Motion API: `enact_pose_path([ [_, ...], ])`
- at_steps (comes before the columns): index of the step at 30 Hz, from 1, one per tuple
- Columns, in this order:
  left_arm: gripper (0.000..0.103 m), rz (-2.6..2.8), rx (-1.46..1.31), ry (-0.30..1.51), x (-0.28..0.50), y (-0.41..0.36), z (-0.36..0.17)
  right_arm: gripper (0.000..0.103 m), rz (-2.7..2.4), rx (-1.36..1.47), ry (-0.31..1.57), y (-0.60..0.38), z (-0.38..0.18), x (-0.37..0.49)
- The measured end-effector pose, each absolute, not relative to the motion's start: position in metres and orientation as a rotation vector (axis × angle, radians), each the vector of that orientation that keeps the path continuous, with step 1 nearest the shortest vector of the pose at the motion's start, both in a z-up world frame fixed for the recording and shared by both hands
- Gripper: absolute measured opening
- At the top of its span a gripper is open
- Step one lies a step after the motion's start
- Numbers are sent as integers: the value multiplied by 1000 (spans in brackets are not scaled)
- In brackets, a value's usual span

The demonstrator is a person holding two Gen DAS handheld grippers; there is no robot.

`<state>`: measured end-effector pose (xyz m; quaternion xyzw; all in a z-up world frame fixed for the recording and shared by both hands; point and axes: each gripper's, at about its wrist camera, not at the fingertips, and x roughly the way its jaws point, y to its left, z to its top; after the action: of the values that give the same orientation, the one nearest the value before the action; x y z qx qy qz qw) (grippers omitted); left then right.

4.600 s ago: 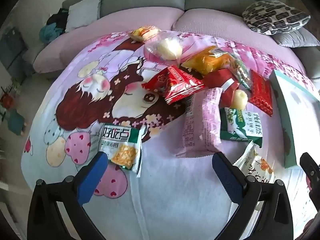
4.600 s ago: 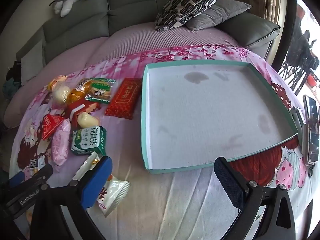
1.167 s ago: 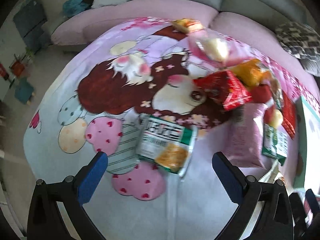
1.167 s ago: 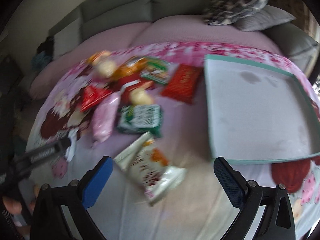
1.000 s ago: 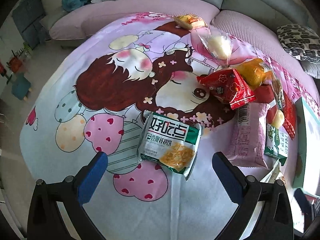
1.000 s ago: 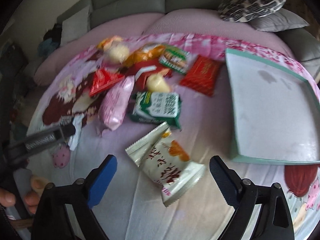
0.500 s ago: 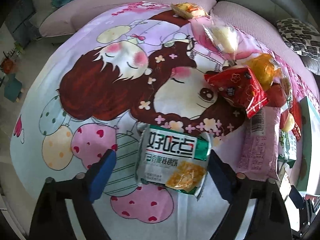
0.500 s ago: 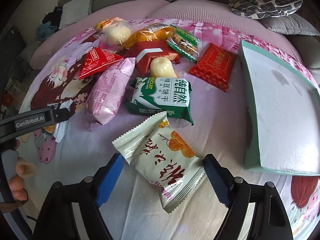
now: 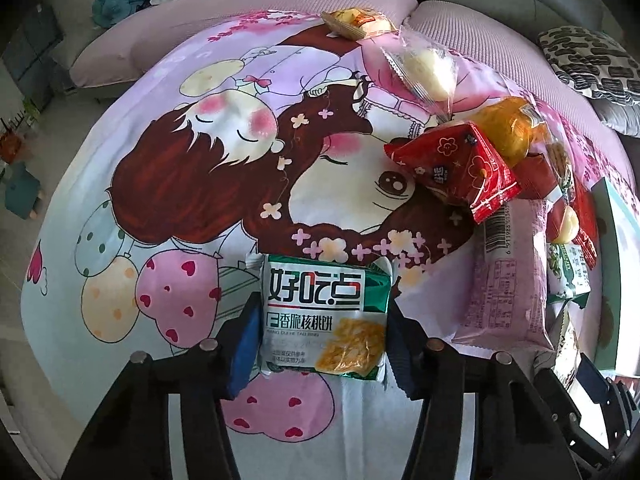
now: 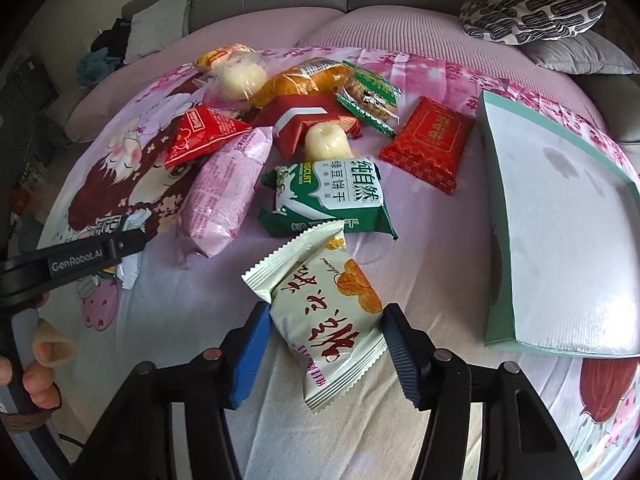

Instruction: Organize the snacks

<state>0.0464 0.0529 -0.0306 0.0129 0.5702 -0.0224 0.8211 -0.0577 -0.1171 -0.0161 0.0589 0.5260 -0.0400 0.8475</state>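
Note:
On the cartoon-print cloth lies a green-and-white cookie packet (image 9: 324, 304), between the pads of my left gripper (image 9: 322, 340). Its jaws are closing, and the blue pads touch the packet's two long sides. A white packet with red characters (image 10: 320, 304) lies slanted between the pads of my right gripper (image 10: 326, 344). These jaws are closing too, and both pads meet the wrapper's edges. Both packets still rest on the cloth. A mint-rimmed white tray (image 10: 560, 240) lies to the right with nothing in it. The left gripper's black finger (image 10: 80, 254) shows at the left of the right wrist view.
Several snacks are piled behind the packets: a green biscuit pack (image 10: 332, 196), a pink pack (image 10: 228, 196), a flat red pack (image 10: 430, 142), a red triangular pack (image 9: 456, 168) and clear-wrapped buns. A grey sofa with cushions (image 10: 532, 12) runs along the far side.
Both grippers have sunk closer to the cloth. Their jaws have come together from wide apart until the pads touch the packets' sides. The packets have hardly shifted.

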Motion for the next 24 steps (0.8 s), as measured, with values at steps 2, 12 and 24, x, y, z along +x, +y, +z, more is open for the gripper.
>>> enact_pose_path([
  [2, 57, -49, 20, 1213, 43, 55, -27, 58, -85, 132, 1103, -117, -16, -58],
  [12, 57, -52, -14, 1197, 35, 67, -19, 57, -113, 167, 1051, -127, -3, -65],
  [24, 57, -38, -34, 1164, 26, 75, -7, 57, -118, 205, 971, -135, 18, -76],
])
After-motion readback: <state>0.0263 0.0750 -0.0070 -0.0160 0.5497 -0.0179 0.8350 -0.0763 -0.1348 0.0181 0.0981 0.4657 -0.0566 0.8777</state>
